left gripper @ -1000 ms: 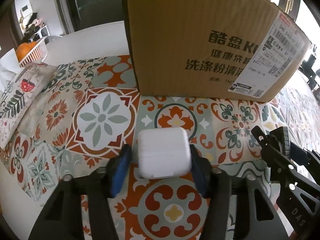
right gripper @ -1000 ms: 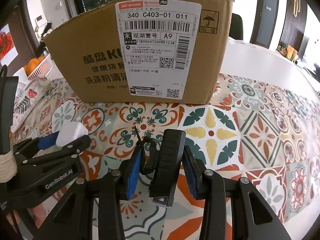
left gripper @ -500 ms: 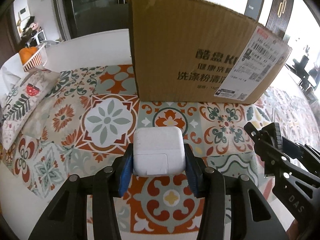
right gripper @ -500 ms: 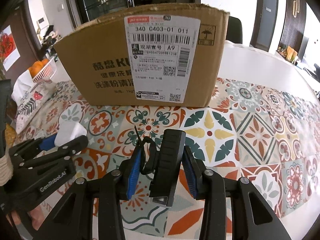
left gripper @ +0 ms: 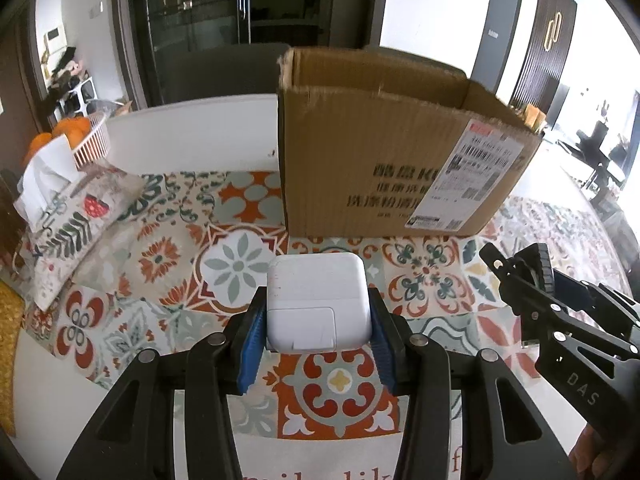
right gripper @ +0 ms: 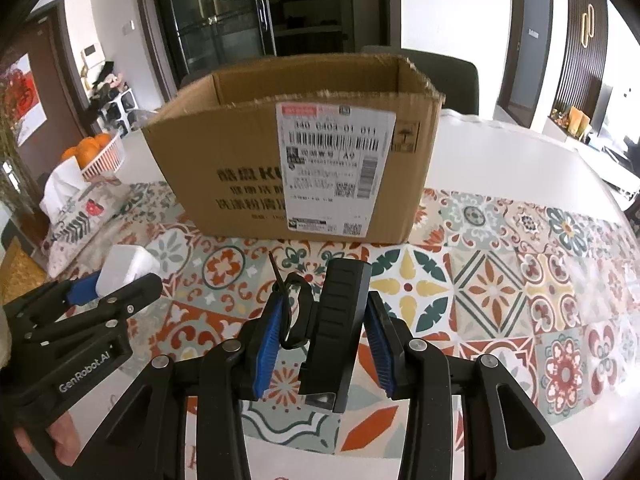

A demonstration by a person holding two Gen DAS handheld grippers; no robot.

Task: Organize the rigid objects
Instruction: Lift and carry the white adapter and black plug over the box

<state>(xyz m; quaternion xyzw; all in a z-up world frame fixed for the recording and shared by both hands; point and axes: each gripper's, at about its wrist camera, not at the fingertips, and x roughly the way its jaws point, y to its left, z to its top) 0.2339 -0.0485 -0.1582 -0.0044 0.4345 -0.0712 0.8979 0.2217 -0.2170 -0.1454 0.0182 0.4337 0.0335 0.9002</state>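
Left gripper [left gripper: 318, 334] was clamped on the white charger [left gripper: 318, 306], right gripper [right gripper: 320, 344] on the black clip-on light [right gripper: 336, 332]. I figured both should clear the cardboard box [right gripper: 296, 160] rim before letting go.

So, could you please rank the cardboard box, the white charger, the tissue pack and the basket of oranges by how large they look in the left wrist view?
1. cardboard box
2. tissue pack
3. white charger, though it sits close to the camera, so its true rank against the pack is unsure
4. basket of oranges, far off

Cardboard box [right gripper: 224, 152] contents hidden
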